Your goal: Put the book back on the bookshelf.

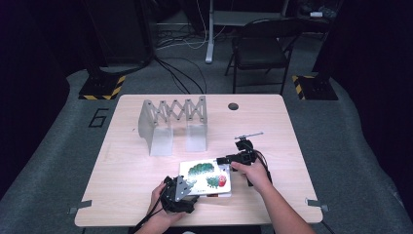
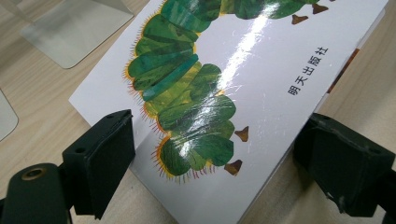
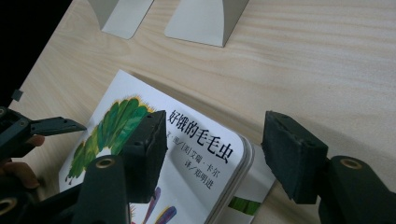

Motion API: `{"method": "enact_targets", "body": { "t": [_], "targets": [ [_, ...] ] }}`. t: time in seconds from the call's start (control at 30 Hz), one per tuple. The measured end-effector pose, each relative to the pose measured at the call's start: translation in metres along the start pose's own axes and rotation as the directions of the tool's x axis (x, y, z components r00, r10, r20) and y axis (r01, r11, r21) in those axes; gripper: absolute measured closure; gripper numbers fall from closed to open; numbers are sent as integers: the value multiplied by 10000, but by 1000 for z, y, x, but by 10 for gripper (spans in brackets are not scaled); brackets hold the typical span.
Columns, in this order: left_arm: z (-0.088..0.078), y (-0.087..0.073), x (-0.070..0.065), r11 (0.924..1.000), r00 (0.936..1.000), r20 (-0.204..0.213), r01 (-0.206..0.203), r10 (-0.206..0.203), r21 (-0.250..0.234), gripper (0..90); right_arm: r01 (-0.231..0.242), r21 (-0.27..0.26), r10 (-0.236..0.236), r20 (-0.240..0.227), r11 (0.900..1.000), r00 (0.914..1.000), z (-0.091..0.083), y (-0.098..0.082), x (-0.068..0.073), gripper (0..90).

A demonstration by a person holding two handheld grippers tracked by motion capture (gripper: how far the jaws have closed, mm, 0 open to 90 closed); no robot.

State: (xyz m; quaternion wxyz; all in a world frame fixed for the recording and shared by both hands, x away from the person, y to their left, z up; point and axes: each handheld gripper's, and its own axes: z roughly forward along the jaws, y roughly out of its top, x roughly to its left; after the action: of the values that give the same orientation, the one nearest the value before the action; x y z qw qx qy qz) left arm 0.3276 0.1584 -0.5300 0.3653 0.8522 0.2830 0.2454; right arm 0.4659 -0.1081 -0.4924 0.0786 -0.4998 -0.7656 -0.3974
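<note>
A white book (image 1: 204, 176) with a green caterpillar on its cover lies near the table's front edge. In the left gripper view its near corner (image 2: 261, 84) sits between the wide-apart jaws of my left gripper (image 2: 219, 140). One jaw overlaps one edge and the other stands beside the second edge, with no squeeze visible. That gripper (image 1: 189, 185) rests at the book's front left corner. My right gripper (image 1: 233, 155) is at the book's far right corner. It (image 3: 215, 135) stands open astride the rounded corner by the printed title (image 3: 196, 144), one jaw over the cover and one over bare wood.
A grey expanding book rack (image 1: 173, 117) stands behind the book, its flat feet (image 3: 205, 18) reaching toward it. The wooden table (image 1: 282, 146) has a round cable hole (image 1: 233, 106) at the back. A folding chair (image 1: 260, 48) stands beyond the table.
</note>
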Motion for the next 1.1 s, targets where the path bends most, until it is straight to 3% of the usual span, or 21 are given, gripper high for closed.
{"method": "enact_targets", "body": {
  "t": [0.23, 0.43, 1.1],
  "targets": [
    [3, 3, 4, 9999, 10000, -24, -37, 37, 98, 126, -373, 207, 379, -285, 9991, 9989, 4, 0, -6, 400],
    [4, 3, 4, 10000, 10000, -22, 15, -15, 62, 126, -267, 432, 291, -543, 9987, 9981, 8, -1, -2, 407],
    [4, 3, 3, 10000, 10000, -32, -75, 75, 18, 124, -766, 612, 816, -829, 9952, 9932, 16, -4, -8, 400]
  ]
}}
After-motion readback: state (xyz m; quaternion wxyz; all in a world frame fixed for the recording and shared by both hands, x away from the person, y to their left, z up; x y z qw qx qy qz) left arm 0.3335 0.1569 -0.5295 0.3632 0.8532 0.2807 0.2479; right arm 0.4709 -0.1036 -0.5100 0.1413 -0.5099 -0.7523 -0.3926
